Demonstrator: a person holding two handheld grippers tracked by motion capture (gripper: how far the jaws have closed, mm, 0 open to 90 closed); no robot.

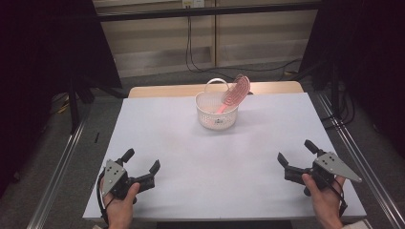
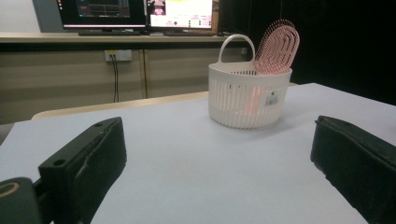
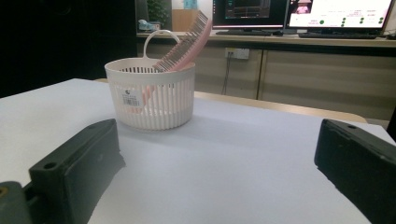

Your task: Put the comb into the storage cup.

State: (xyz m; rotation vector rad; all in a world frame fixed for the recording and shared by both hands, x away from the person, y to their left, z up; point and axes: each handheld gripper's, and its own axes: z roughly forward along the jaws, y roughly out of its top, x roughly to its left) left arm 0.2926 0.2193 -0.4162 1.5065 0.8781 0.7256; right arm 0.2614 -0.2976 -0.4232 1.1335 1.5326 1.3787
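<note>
Both grippers — left (image 1: pixel 142 167), right (image 1: pixel 297 153) — gape empty; pink hairbrush (image 1: pixel 235 93) well ahead in basket (image 1: pixel 216 117), handle down, head leaning up-right.

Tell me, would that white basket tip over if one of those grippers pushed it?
Probably it would slide first: the basket looks like thin slotted plastic, so likely light, and it sits on a smooth table. The pink brush leans out over its rim, so a high push might tip it toward that side.
</note>
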